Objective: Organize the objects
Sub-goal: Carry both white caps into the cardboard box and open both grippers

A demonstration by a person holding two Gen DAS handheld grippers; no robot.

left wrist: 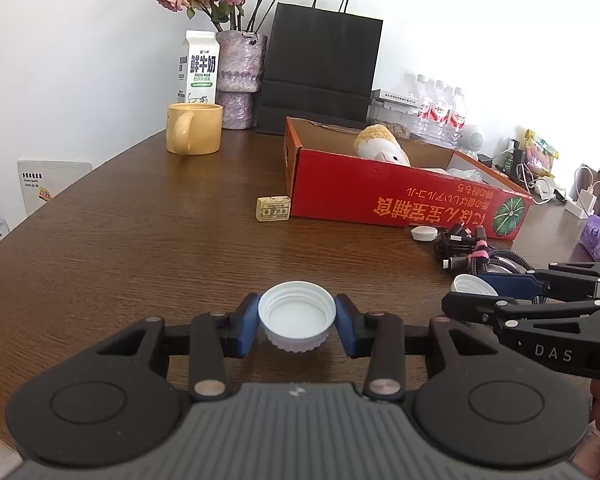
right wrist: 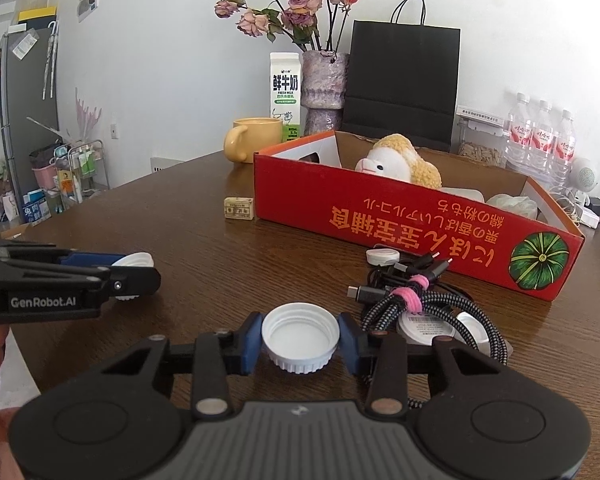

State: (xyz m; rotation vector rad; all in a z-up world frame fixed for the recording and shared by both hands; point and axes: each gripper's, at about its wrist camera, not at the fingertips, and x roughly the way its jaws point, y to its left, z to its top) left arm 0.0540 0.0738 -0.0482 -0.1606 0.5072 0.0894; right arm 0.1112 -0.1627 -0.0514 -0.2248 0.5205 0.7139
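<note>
My left gripper (left wrist: 297, 322) pinches a white ribbed cap (left wrist: 297, 316) at lower centre; my right gripper (right wrist: 300, 338) pinches its twin cap (right wrist: 300, 336), both open-side up. I should lift them level, since smooth plastic slips, toward the red cardboard box (right wrist: 380, 216) at upper right.

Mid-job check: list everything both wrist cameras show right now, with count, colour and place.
caps: two, white, one in each gripper
box: one, red, table centre-right
plush toy: one, white-yellow, inside box
cable bundle: one, black, pink tie, before box
small block: one, tan, left of box
mug: one, yellow, rear
milk carton: one, white, rear
vase: one, purple, dried roses
paper bag: one, black, rear
water bottles: three, clear, far right
left gripper: shut on cap
right gripper: shut on cap
</note>
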